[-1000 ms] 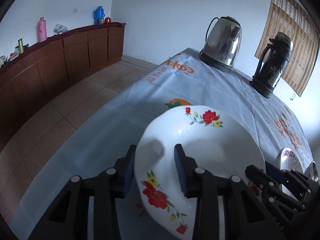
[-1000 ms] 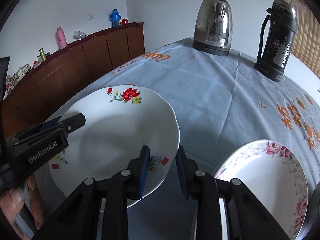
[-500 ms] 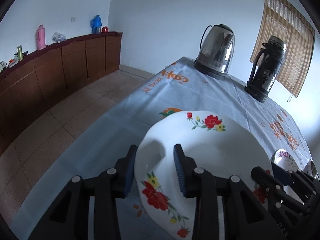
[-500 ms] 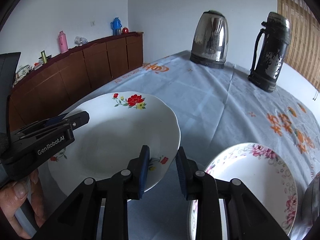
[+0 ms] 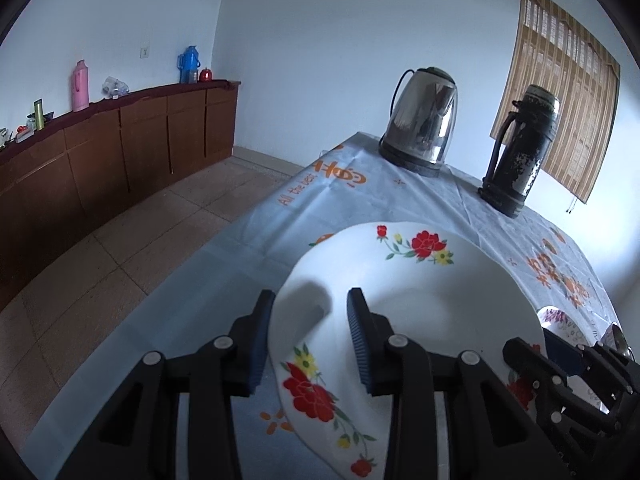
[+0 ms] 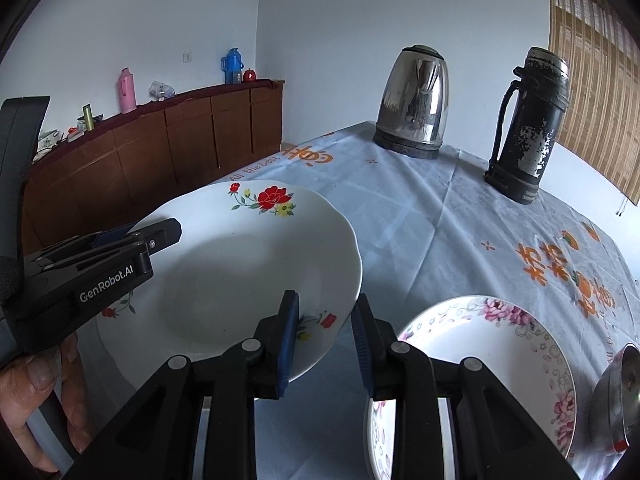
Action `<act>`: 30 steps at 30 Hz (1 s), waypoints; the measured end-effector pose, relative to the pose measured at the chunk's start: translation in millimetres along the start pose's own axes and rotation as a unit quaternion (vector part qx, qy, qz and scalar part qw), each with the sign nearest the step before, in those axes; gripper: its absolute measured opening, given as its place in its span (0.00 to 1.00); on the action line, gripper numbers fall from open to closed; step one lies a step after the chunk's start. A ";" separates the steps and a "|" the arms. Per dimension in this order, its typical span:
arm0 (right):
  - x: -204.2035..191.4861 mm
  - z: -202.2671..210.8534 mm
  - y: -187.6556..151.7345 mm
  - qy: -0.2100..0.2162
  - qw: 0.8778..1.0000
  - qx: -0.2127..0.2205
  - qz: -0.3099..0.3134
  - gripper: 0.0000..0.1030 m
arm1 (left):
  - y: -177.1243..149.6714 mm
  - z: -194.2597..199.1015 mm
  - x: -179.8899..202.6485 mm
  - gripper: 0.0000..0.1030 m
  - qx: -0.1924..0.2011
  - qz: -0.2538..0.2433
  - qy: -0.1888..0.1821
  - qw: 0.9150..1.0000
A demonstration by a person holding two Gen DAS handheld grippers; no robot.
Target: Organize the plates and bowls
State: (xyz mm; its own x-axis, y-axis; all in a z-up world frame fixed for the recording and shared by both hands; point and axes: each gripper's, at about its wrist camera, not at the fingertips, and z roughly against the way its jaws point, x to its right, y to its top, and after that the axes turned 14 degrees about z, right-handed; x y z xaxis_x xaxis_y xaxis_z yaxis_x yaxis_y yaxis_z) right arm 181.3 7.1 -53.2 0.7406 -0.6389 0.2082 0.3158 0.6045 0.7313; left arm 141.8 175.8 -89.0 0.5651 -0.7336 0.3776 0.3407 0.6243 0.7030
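A white plate with red flowers (image 5: 404,312) (image 6: 244,276) is held above the table between both grippers. My left gripper (image 5: 310,316) has its jaws on either side of the plate's left rim and is shut on it; it also shows in the right wrist view (image 6: 160,232). My right gripper (image 6: 325,320) is shut on the plate's right rim; it also shows in the left wrist view (image 5: 536,352). A second plate with pink flowers (image 6: 480,360) (image 5: 560,320) lies on the table below, to the right.
A steel kettle (image 6: 412,104) and a dark thermos (image 6: 528,128) stand at the far end of the table, which has a light-blue cloth (image 6: 420,208). A metal bowl (image 6: 620,392) sits at the right edge. A wooden sideboard (image 5: 100,152) lines the left wall.
Both grippers have lifted the red-flowered plate higher off the table and carried it a little to the right. The pink-flowered plate shows more fully below.
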 end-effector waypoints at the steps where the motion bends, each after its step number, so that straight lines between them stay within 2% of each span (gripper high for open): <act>1: -0.3 2.0 -0.2 -0.002 1.000 0.003 0.000 0.28 | 0.3 1.4 0.0 0.33 0.003 0.001 -0.002 1.000; 14: -3.9 16.0 -1.6 -0.018 0.999 0.032 0.004 0.28 | 0.9 14.5 1.7 0.33 0.031 -0.002 -0.010 0.999; 30: 3.4 28.7 -7.3 -0.036 0.998 0.042 -0.007 0.28 | -1.1 23.6 18.9 0.33 0.035 -0.010 -0.011 0.999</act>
State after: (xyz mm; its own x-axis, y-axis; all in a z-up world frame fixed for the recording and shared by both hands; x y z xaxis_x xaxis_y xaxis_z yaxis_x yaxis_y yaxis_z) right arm 164.5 -13.2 -39.2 0.6905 -0.6818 0.2416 0.2725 0.5546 0.7862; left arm 134.3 154.9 -68.4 0.5413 -0.7525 0.3751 0.2979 0.5888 0.7514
